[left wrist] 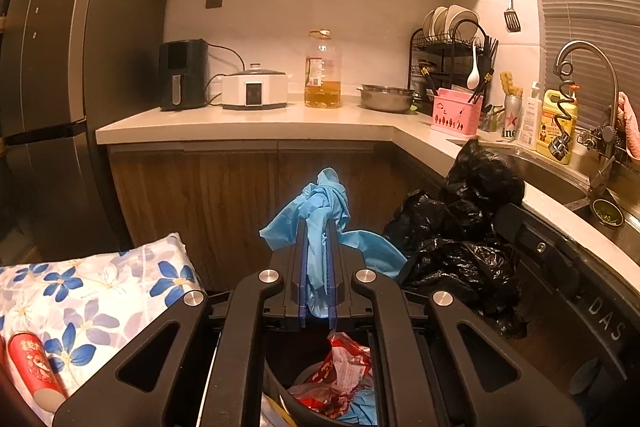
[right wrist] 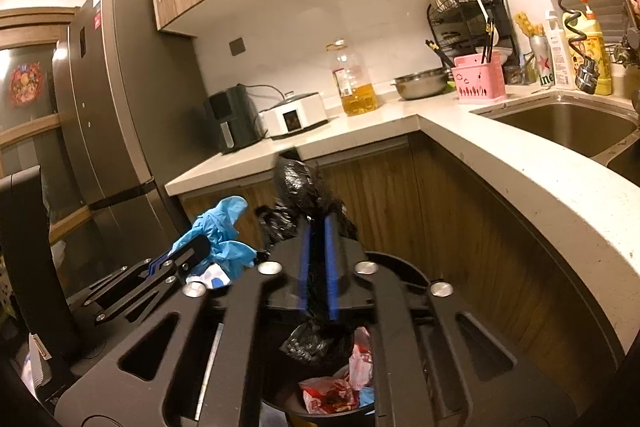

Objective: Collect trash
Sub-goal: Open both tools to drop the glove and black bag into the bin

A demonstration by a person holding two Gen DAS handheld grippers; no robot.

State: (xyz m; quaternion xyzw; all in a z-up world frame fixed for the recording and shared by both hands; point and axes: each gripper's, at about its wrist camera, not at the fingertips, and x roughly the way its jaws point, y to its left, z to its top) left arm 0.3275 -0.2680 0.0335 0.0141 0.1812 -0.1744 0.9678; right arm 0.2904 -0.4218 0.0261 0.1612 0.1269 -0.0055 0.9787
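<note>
My left gripper [left wrist: 318,227] is shut on a crumpled blue glove [left wrist: 326,203] and holds it above a black trash bin [left wrist: 280,393] that contains red wrappers [left wrist: 340,367]. My right gripper [right wrist: 317,223] is shut on a black plastic bag [right wrist: 298,183], held over the same bin [right wrist: 332,417], where red wrappers [right wrist: 328,393] lie. In the left wrist view the black bag [left wrist: 460,227] bulges to the right of the glove. In the right wrist view the left gripper [right wrist: 202,245] with the blue glove [right wrist: 218,227] sits to the left.
A pale L-shaped counter [left wrist: 248,125] holds an air fryer [left wrist: 182,75], a white cooker [left wrist: 254,89], an oil bottle [left wrist: 323,71], a steel bowl [left wrist: 386,97] and a pink caddy [left wrist: 456,113]. A sink [right wrist: 560,125] is at right, a fridge [right wrist: 116,107] at left. A floral cloth [left wrist: 80,299] with a red cup [left wrist: 36,367] lies lower left.
</note>
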